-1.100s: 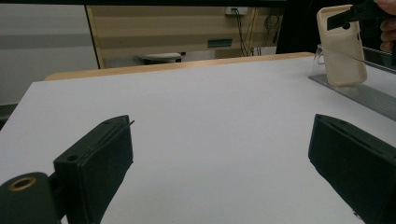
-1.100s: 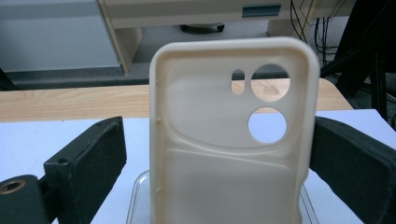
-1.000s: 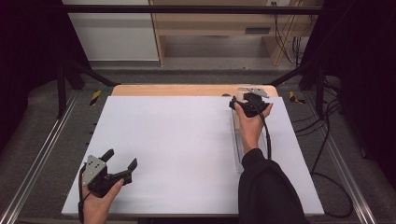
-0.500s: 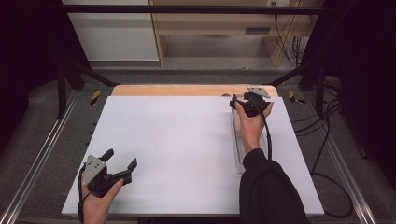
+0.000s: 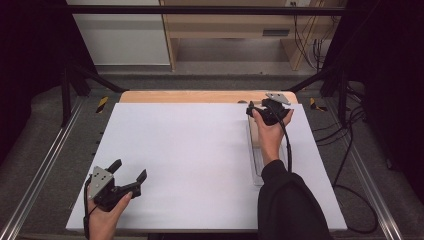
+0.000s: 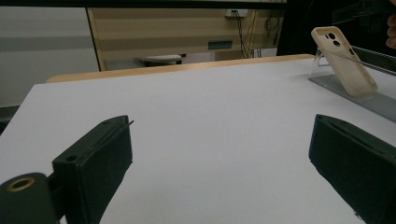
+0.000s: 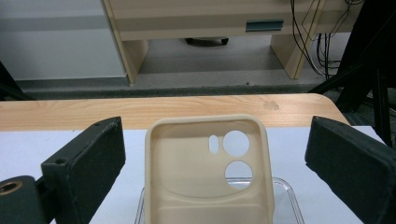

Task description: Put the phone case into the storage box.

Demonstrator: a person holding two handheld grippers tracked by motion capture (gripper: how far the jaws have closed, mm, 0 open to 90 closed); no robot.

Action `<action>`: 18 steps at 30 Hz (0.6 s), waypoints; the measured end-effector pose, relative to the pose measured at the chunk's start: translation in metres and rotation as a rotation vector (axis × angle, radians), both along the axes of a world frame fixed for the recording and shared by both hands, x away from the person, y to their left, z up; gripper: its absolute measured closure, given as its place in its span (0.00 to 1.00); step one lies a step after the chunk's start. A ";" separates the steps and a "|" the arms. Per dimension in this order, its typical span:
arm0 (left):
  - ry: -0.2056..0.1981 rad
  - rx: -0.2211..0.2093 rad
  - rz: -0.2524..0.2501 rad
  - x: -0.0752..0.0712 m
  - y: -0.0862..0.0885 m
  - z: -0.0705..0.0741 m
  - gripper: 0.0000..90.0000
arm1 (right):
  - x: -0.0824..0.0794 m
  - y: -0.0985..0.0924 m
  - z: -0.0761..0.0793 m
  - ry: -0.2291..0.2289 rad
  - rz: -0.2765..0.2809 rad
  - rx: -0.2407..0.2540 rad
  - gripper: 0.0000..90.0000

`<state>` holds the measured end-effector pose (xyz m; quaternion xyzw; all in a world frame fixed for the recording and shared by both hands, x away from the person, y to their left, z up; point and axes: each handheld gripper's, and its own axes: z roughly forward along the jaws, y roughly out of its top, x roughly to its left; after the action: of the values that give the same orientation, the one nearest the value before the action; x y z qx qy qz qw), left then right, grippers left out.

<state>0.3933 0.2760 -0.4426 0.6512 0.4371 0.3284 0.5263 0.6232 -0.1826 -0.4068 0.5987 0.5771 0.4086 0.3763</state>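
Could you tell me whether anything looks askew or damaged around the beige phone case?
Nothing stands out: the beige soft phone case leans intact on its clear plastic stand, with the right gripper open around it.

A white rectangular sheet (image 5: 200, 150) covers most of a light wooden table (image 5: 200, 96), whose bare rounded far edge shows as a strip across the middle of the high view. Grey matted floor (image 5: 55, 150) surrounds the table, with silver metal rails (image 5: 42, 170) running diagonally along the left and right sides. Black frame struts (image 5: 80, 80) slant down at the upper left and upper right. At the top stands a white cabinet panel (image 5: 120, 35) beside pale wooden furniture (image 5: 235, 22) bearing a small grey-blue label (image 5: 276, 32). Black cables (image 5: 315, 45) hang at the upper right and trail across the floor. Both outer edges are dark.
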 end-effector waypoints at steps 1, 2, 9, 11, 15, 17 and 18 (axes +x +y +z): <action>-0.001 0.002 -0.001 0.000 0.000 0.000 0.06 | 0.000 0.000 0.000 0.001 0.001 -0.003 0.06; -0.001 0.002 -0.002 0.000 0.000 0.000 0.06 | 0.000 0.000 0.000 0.001 0.001 -0.004 0.06; -0.001 -0.001 0.000 0.000 0.000 0.000 0.06 | -0.002 0.001 0.001 0.002 0.008 -0.005 0.06; -0.001 -0.001 0.000 0.000 0.000 0.000 0.06 | -0.002 0.002 0.002 0.002 0.010 -0.006 0.05; -0.002 -0.001 -0.001 0.000 0.000 0.000 0.06 | -0.003 0.001 0.002 0.001 0.011 -0.011 0.06; -0.003 0.000 -0.002 0.000 0.000 0.000 0.06 | -0.003 0.001 0.003 0.001 0.011 -0.011 0.06; -0.004 -0.001 -0.002 0.000 0.000 0.000 0.06 | -0.003 0.001 0.003 0.001 0.011 -0.010 0.06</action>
<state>0.3933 0.2756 -0.4424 0.6508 0.4357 0.3290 0.5276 0.6203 -0.1818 -0.4041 0.5938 0.5827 0.4073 0.3768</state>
